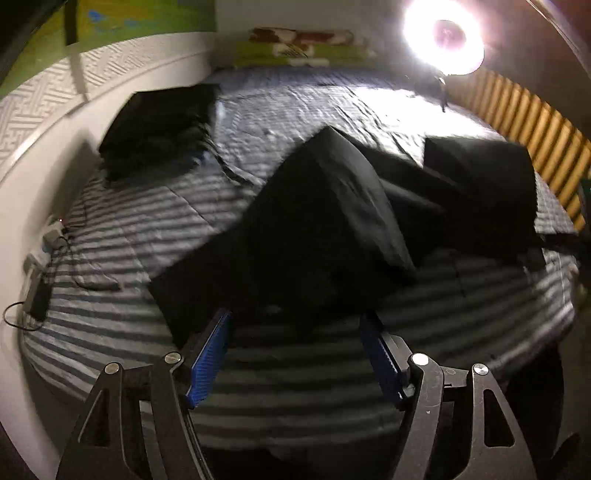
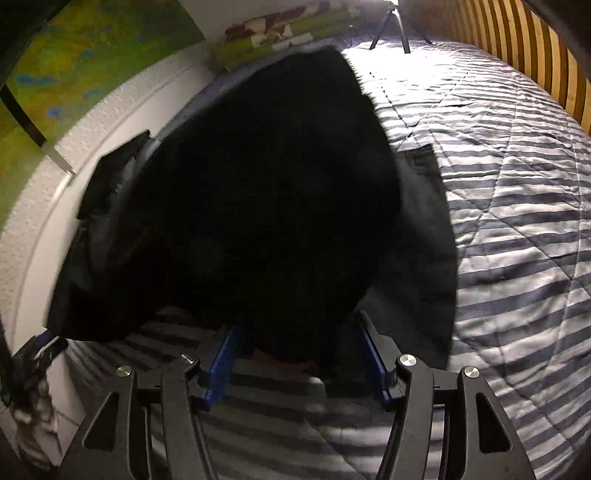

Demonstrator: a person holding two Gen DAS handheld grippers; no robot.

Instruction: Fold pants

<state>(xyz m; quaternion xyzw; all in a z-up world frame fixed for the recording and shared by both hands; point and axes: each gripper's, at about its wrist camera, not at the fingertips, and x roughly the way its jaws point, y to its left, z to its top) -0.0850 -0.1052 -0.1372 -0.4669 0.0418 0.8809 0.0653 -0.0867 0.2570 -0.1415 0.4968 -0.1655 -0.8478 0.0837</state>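
Left wrist view: left gripper [image 1: 295, 354], jaws spread wide and holding nothing, above the striped quilt [image 1: 122, 236]; black pants [image 1: 325, 221] lie just ahead of the fingertips, rumpled and partly folded over. Right wrist view: right gripper [image 2: 297, 354], jaws wide apart; pants [image 2: 258, 192] bulk dark at the fingertips, whether gripped cannot be told.

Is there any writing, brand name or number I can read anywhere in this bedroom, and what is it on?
No text can be read in either view.
Green package at the far edge of the bed: a dark printed mark, too blurred to read.
Black pants, striped bedspread, left gripper, right gripper: no lettering visible.
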